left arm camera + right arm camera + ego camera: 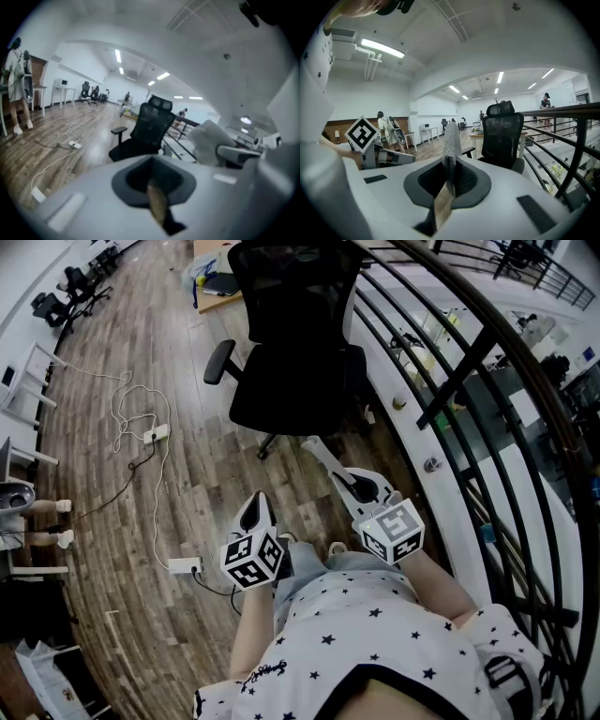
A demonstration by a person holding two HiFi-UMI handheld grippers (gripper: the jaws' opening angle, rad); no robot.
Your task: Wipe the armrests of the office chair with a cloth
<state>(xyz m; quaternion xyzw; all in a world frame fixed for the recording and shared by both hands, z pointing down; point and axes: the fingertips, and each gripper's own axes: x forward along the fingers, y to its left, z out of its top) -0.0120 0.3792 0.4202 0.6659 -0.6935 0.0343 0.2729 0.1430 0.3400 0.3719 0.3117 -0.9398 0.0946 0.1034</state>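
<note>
1. The office chair [300, 343] is black all over, and its back is a fine see-through mesh.
2. The cloth [451, 140] is a plain pale grey-white.
3. The left tongs [255, 506] and the right tongs [449, 174] have white shells with dark grey hollows. Each bears a cube of black-and-white square markers.
4. The floor [112, 352] is brown wood-grain planking streaked with grey.
5. The cables [141, 418] are white.
6. The railing [469, 362] is black bars.
7. The shirt [375, 634] is white, dotted with small dark stars.
8. The worktop [211, 298] is light tan.
</note>
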